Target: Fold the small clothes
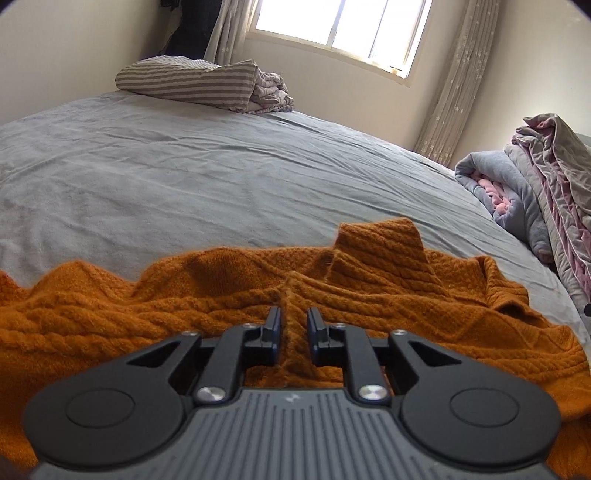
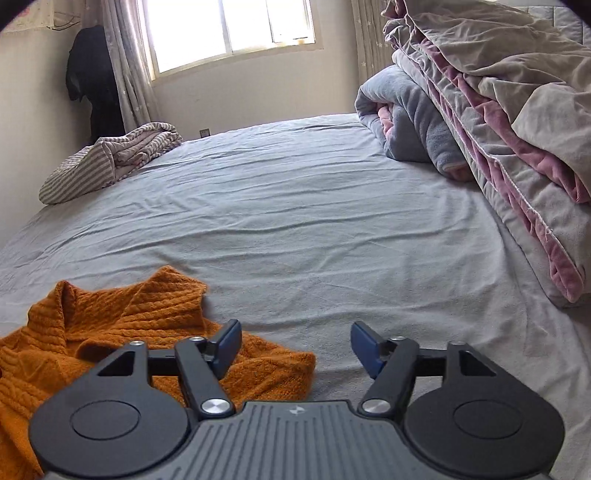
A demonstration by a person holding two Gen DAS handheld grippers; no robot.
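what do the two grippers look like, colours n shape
Both look alike. The left gripper and the right gripper each have a grey ribbed body with a small pale logo, two round black discs at the sides, black link arms with silver screws, and dark blue finger pads. No cables or sleeves show.

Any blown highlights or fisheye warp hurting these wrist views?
Left wrist: window blown white, bed sheet bulges from fisheye, orange sweater sharp. Right wrist: window clipped too, dark corner vignette, sweater evenly lit.
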